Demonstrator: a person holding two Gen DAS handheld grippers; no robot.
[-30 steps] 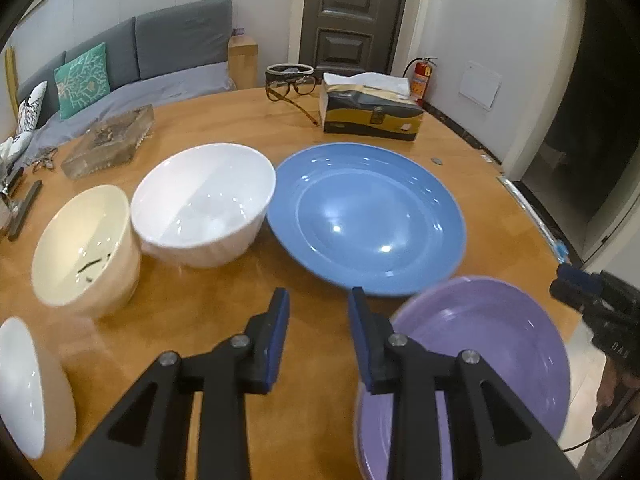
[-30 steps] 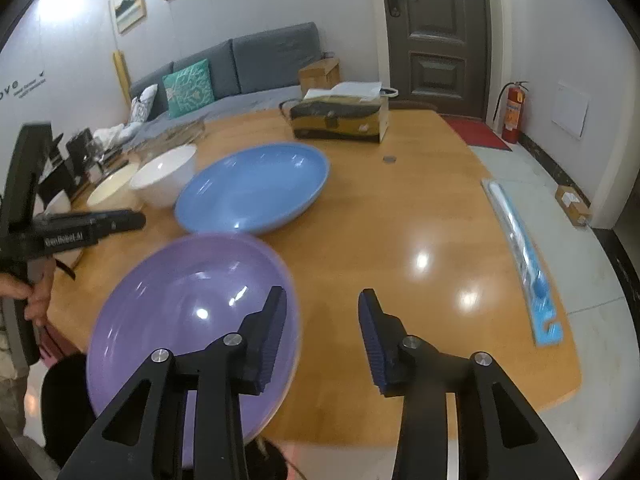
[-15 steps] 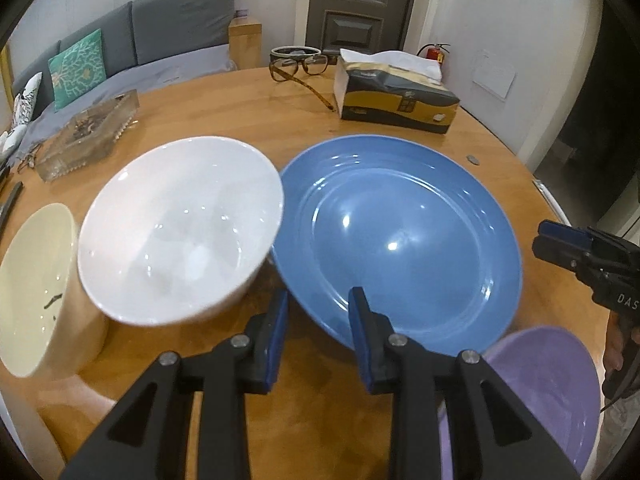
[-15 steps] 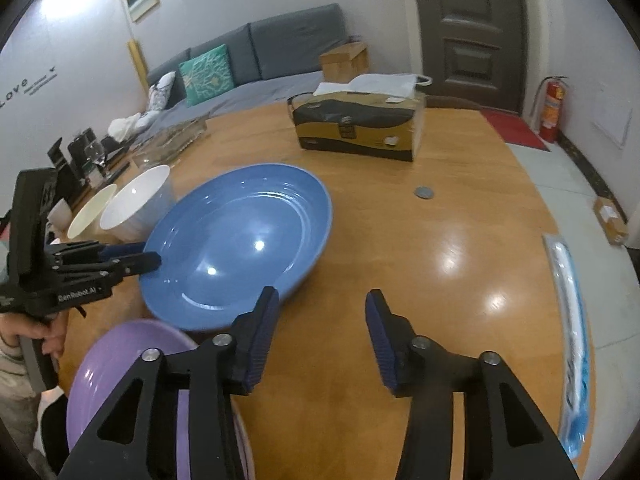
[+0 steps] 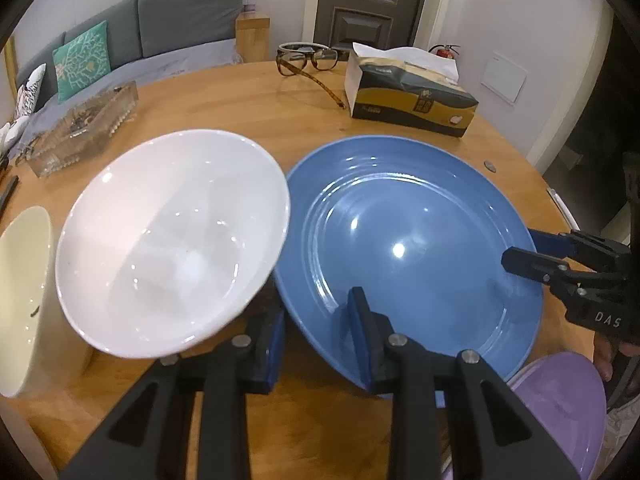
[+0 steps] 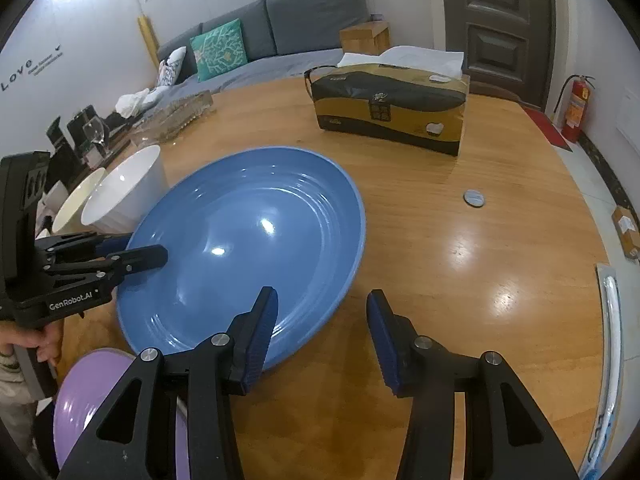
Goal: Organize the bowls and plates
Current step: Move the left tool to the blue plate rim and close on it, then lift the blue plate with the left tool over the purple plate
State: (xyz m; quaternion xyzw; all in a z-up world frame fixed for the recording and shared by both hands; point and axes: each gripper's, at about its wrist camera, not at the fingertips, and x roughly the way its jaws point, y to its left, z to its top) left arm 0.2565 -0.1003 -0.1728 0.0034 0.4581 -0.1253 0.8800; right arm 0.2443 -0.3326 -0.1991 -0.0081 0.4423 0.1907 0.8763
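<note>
A large blue plate point(image 5: 408, 240) lies on the round wooden table point(image 5: 240, 120); it also shows in the right wrist view point(image 6: 248, 248). My left gripper point(image 5: 316, 312) is open and straddles the plate's near-left rim, one finger over the plate, one outside under the white bowl point(image 5: 172, 236). My right gripper point(image 6: 320, 312) is open astride the plate's near-right rim, one finger over the plate, one outside. A cream bowl point(image 5: 20, 280) stands left of the white bowl. A purple plate point(image 5: 564, 404) lies at the near table edge.
A tissue box point(image 5: 408, 96), glasses point(image 5: 308, 60) and a glass tray point(image 5: 84, 128) sit on the far side of the table. A coin point(image 6: 474, 198) lies right of the blue plate. A sofa point(image 6: 256, 40) stands behind.
Both grippers have moved forward from the purple plate to the blue plate and now straddle its rim from opposite sides. The plates and bowls have not moved.
</note>
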